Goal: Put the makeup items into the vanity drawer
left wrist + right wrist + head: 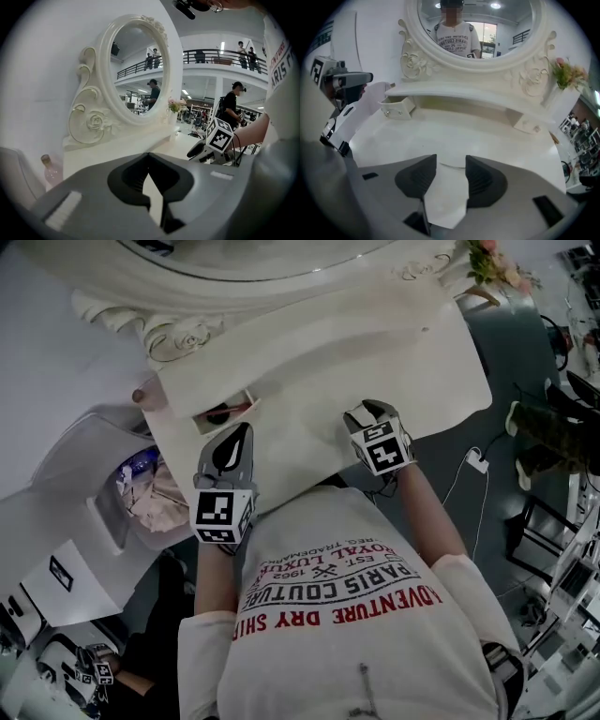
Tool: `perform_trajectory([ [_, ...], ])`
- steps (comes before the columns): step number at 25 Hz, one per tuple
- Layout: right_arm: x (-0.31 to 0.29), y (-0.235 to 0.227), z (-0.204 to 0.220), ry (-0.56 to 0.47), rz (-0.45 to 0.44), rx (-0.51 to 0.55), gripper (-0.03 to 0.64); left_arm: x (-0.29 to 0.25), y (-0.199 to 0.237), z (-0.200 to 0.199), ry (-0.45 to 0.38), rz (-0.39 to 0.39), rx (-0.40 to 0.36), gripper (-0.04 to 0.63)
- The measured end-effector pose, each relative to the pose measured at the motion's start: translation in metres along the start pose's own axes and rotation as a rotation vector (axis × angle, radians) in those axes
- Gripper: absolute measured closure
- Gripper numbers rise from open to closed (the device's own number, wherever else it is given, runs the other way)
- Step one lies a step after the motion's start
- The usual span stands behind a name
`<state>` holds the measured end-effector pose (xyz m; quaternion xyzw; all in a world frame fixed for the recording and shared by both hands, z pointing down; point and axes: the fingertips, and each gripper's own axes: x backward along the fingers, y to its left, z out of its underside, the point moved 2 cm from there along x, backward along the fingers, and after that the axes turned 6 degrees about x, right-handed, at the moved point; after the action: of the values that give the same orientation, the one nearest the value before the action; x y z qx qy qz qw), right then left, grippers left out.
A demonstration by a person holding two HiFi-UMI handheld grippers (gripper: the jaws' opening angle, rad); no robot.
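Closest in, filling the bottom of the head view, is the person's white printed T-shirt (356, 652), soft and creased. Just above it, left of centre, sits the left gripper (242, 435). Its dark ribbed jaws are pinched to a leaf shape, tips meeting, with nothing between them. To the right of centre is the right gripper (373, 411), its jaws standing apart over bare surface and holding nothing. Both hover at the near edge of the smooth, glossy white bench (375, 352).

Now the task's target: the small boxy drawer (225, 412) stands pulled out just above the left gripper. Something dark and red lies inside, too small to name. At far left a pale pink bottle (142, 395) with a brown cap stands by the mirror frame (178, 334), which is cream with carved scrolls and roses. Pink flowers (492, 268) sit at upper right.
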<state>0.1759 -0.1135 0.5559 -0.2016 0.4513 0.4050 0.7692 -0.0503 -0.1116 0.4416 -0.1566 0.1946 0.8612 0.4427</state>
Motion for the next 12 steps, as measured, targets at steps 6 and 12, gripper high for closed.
perform_trajectory([
  [6, -0.004, -0.016, 0.036, 0.039, 0.039, -0.152, 0.395, -0.017, -0.019, 0.008, 0.045, 0.052, -0.024, 0.584],
  [12, -0.022, -0.018, 0.041, 0.038, -0.045, -0.302, 0.363, -0.027, -0.024, 0.013, 0.085, 0.049, -0.029, 0.584],
])
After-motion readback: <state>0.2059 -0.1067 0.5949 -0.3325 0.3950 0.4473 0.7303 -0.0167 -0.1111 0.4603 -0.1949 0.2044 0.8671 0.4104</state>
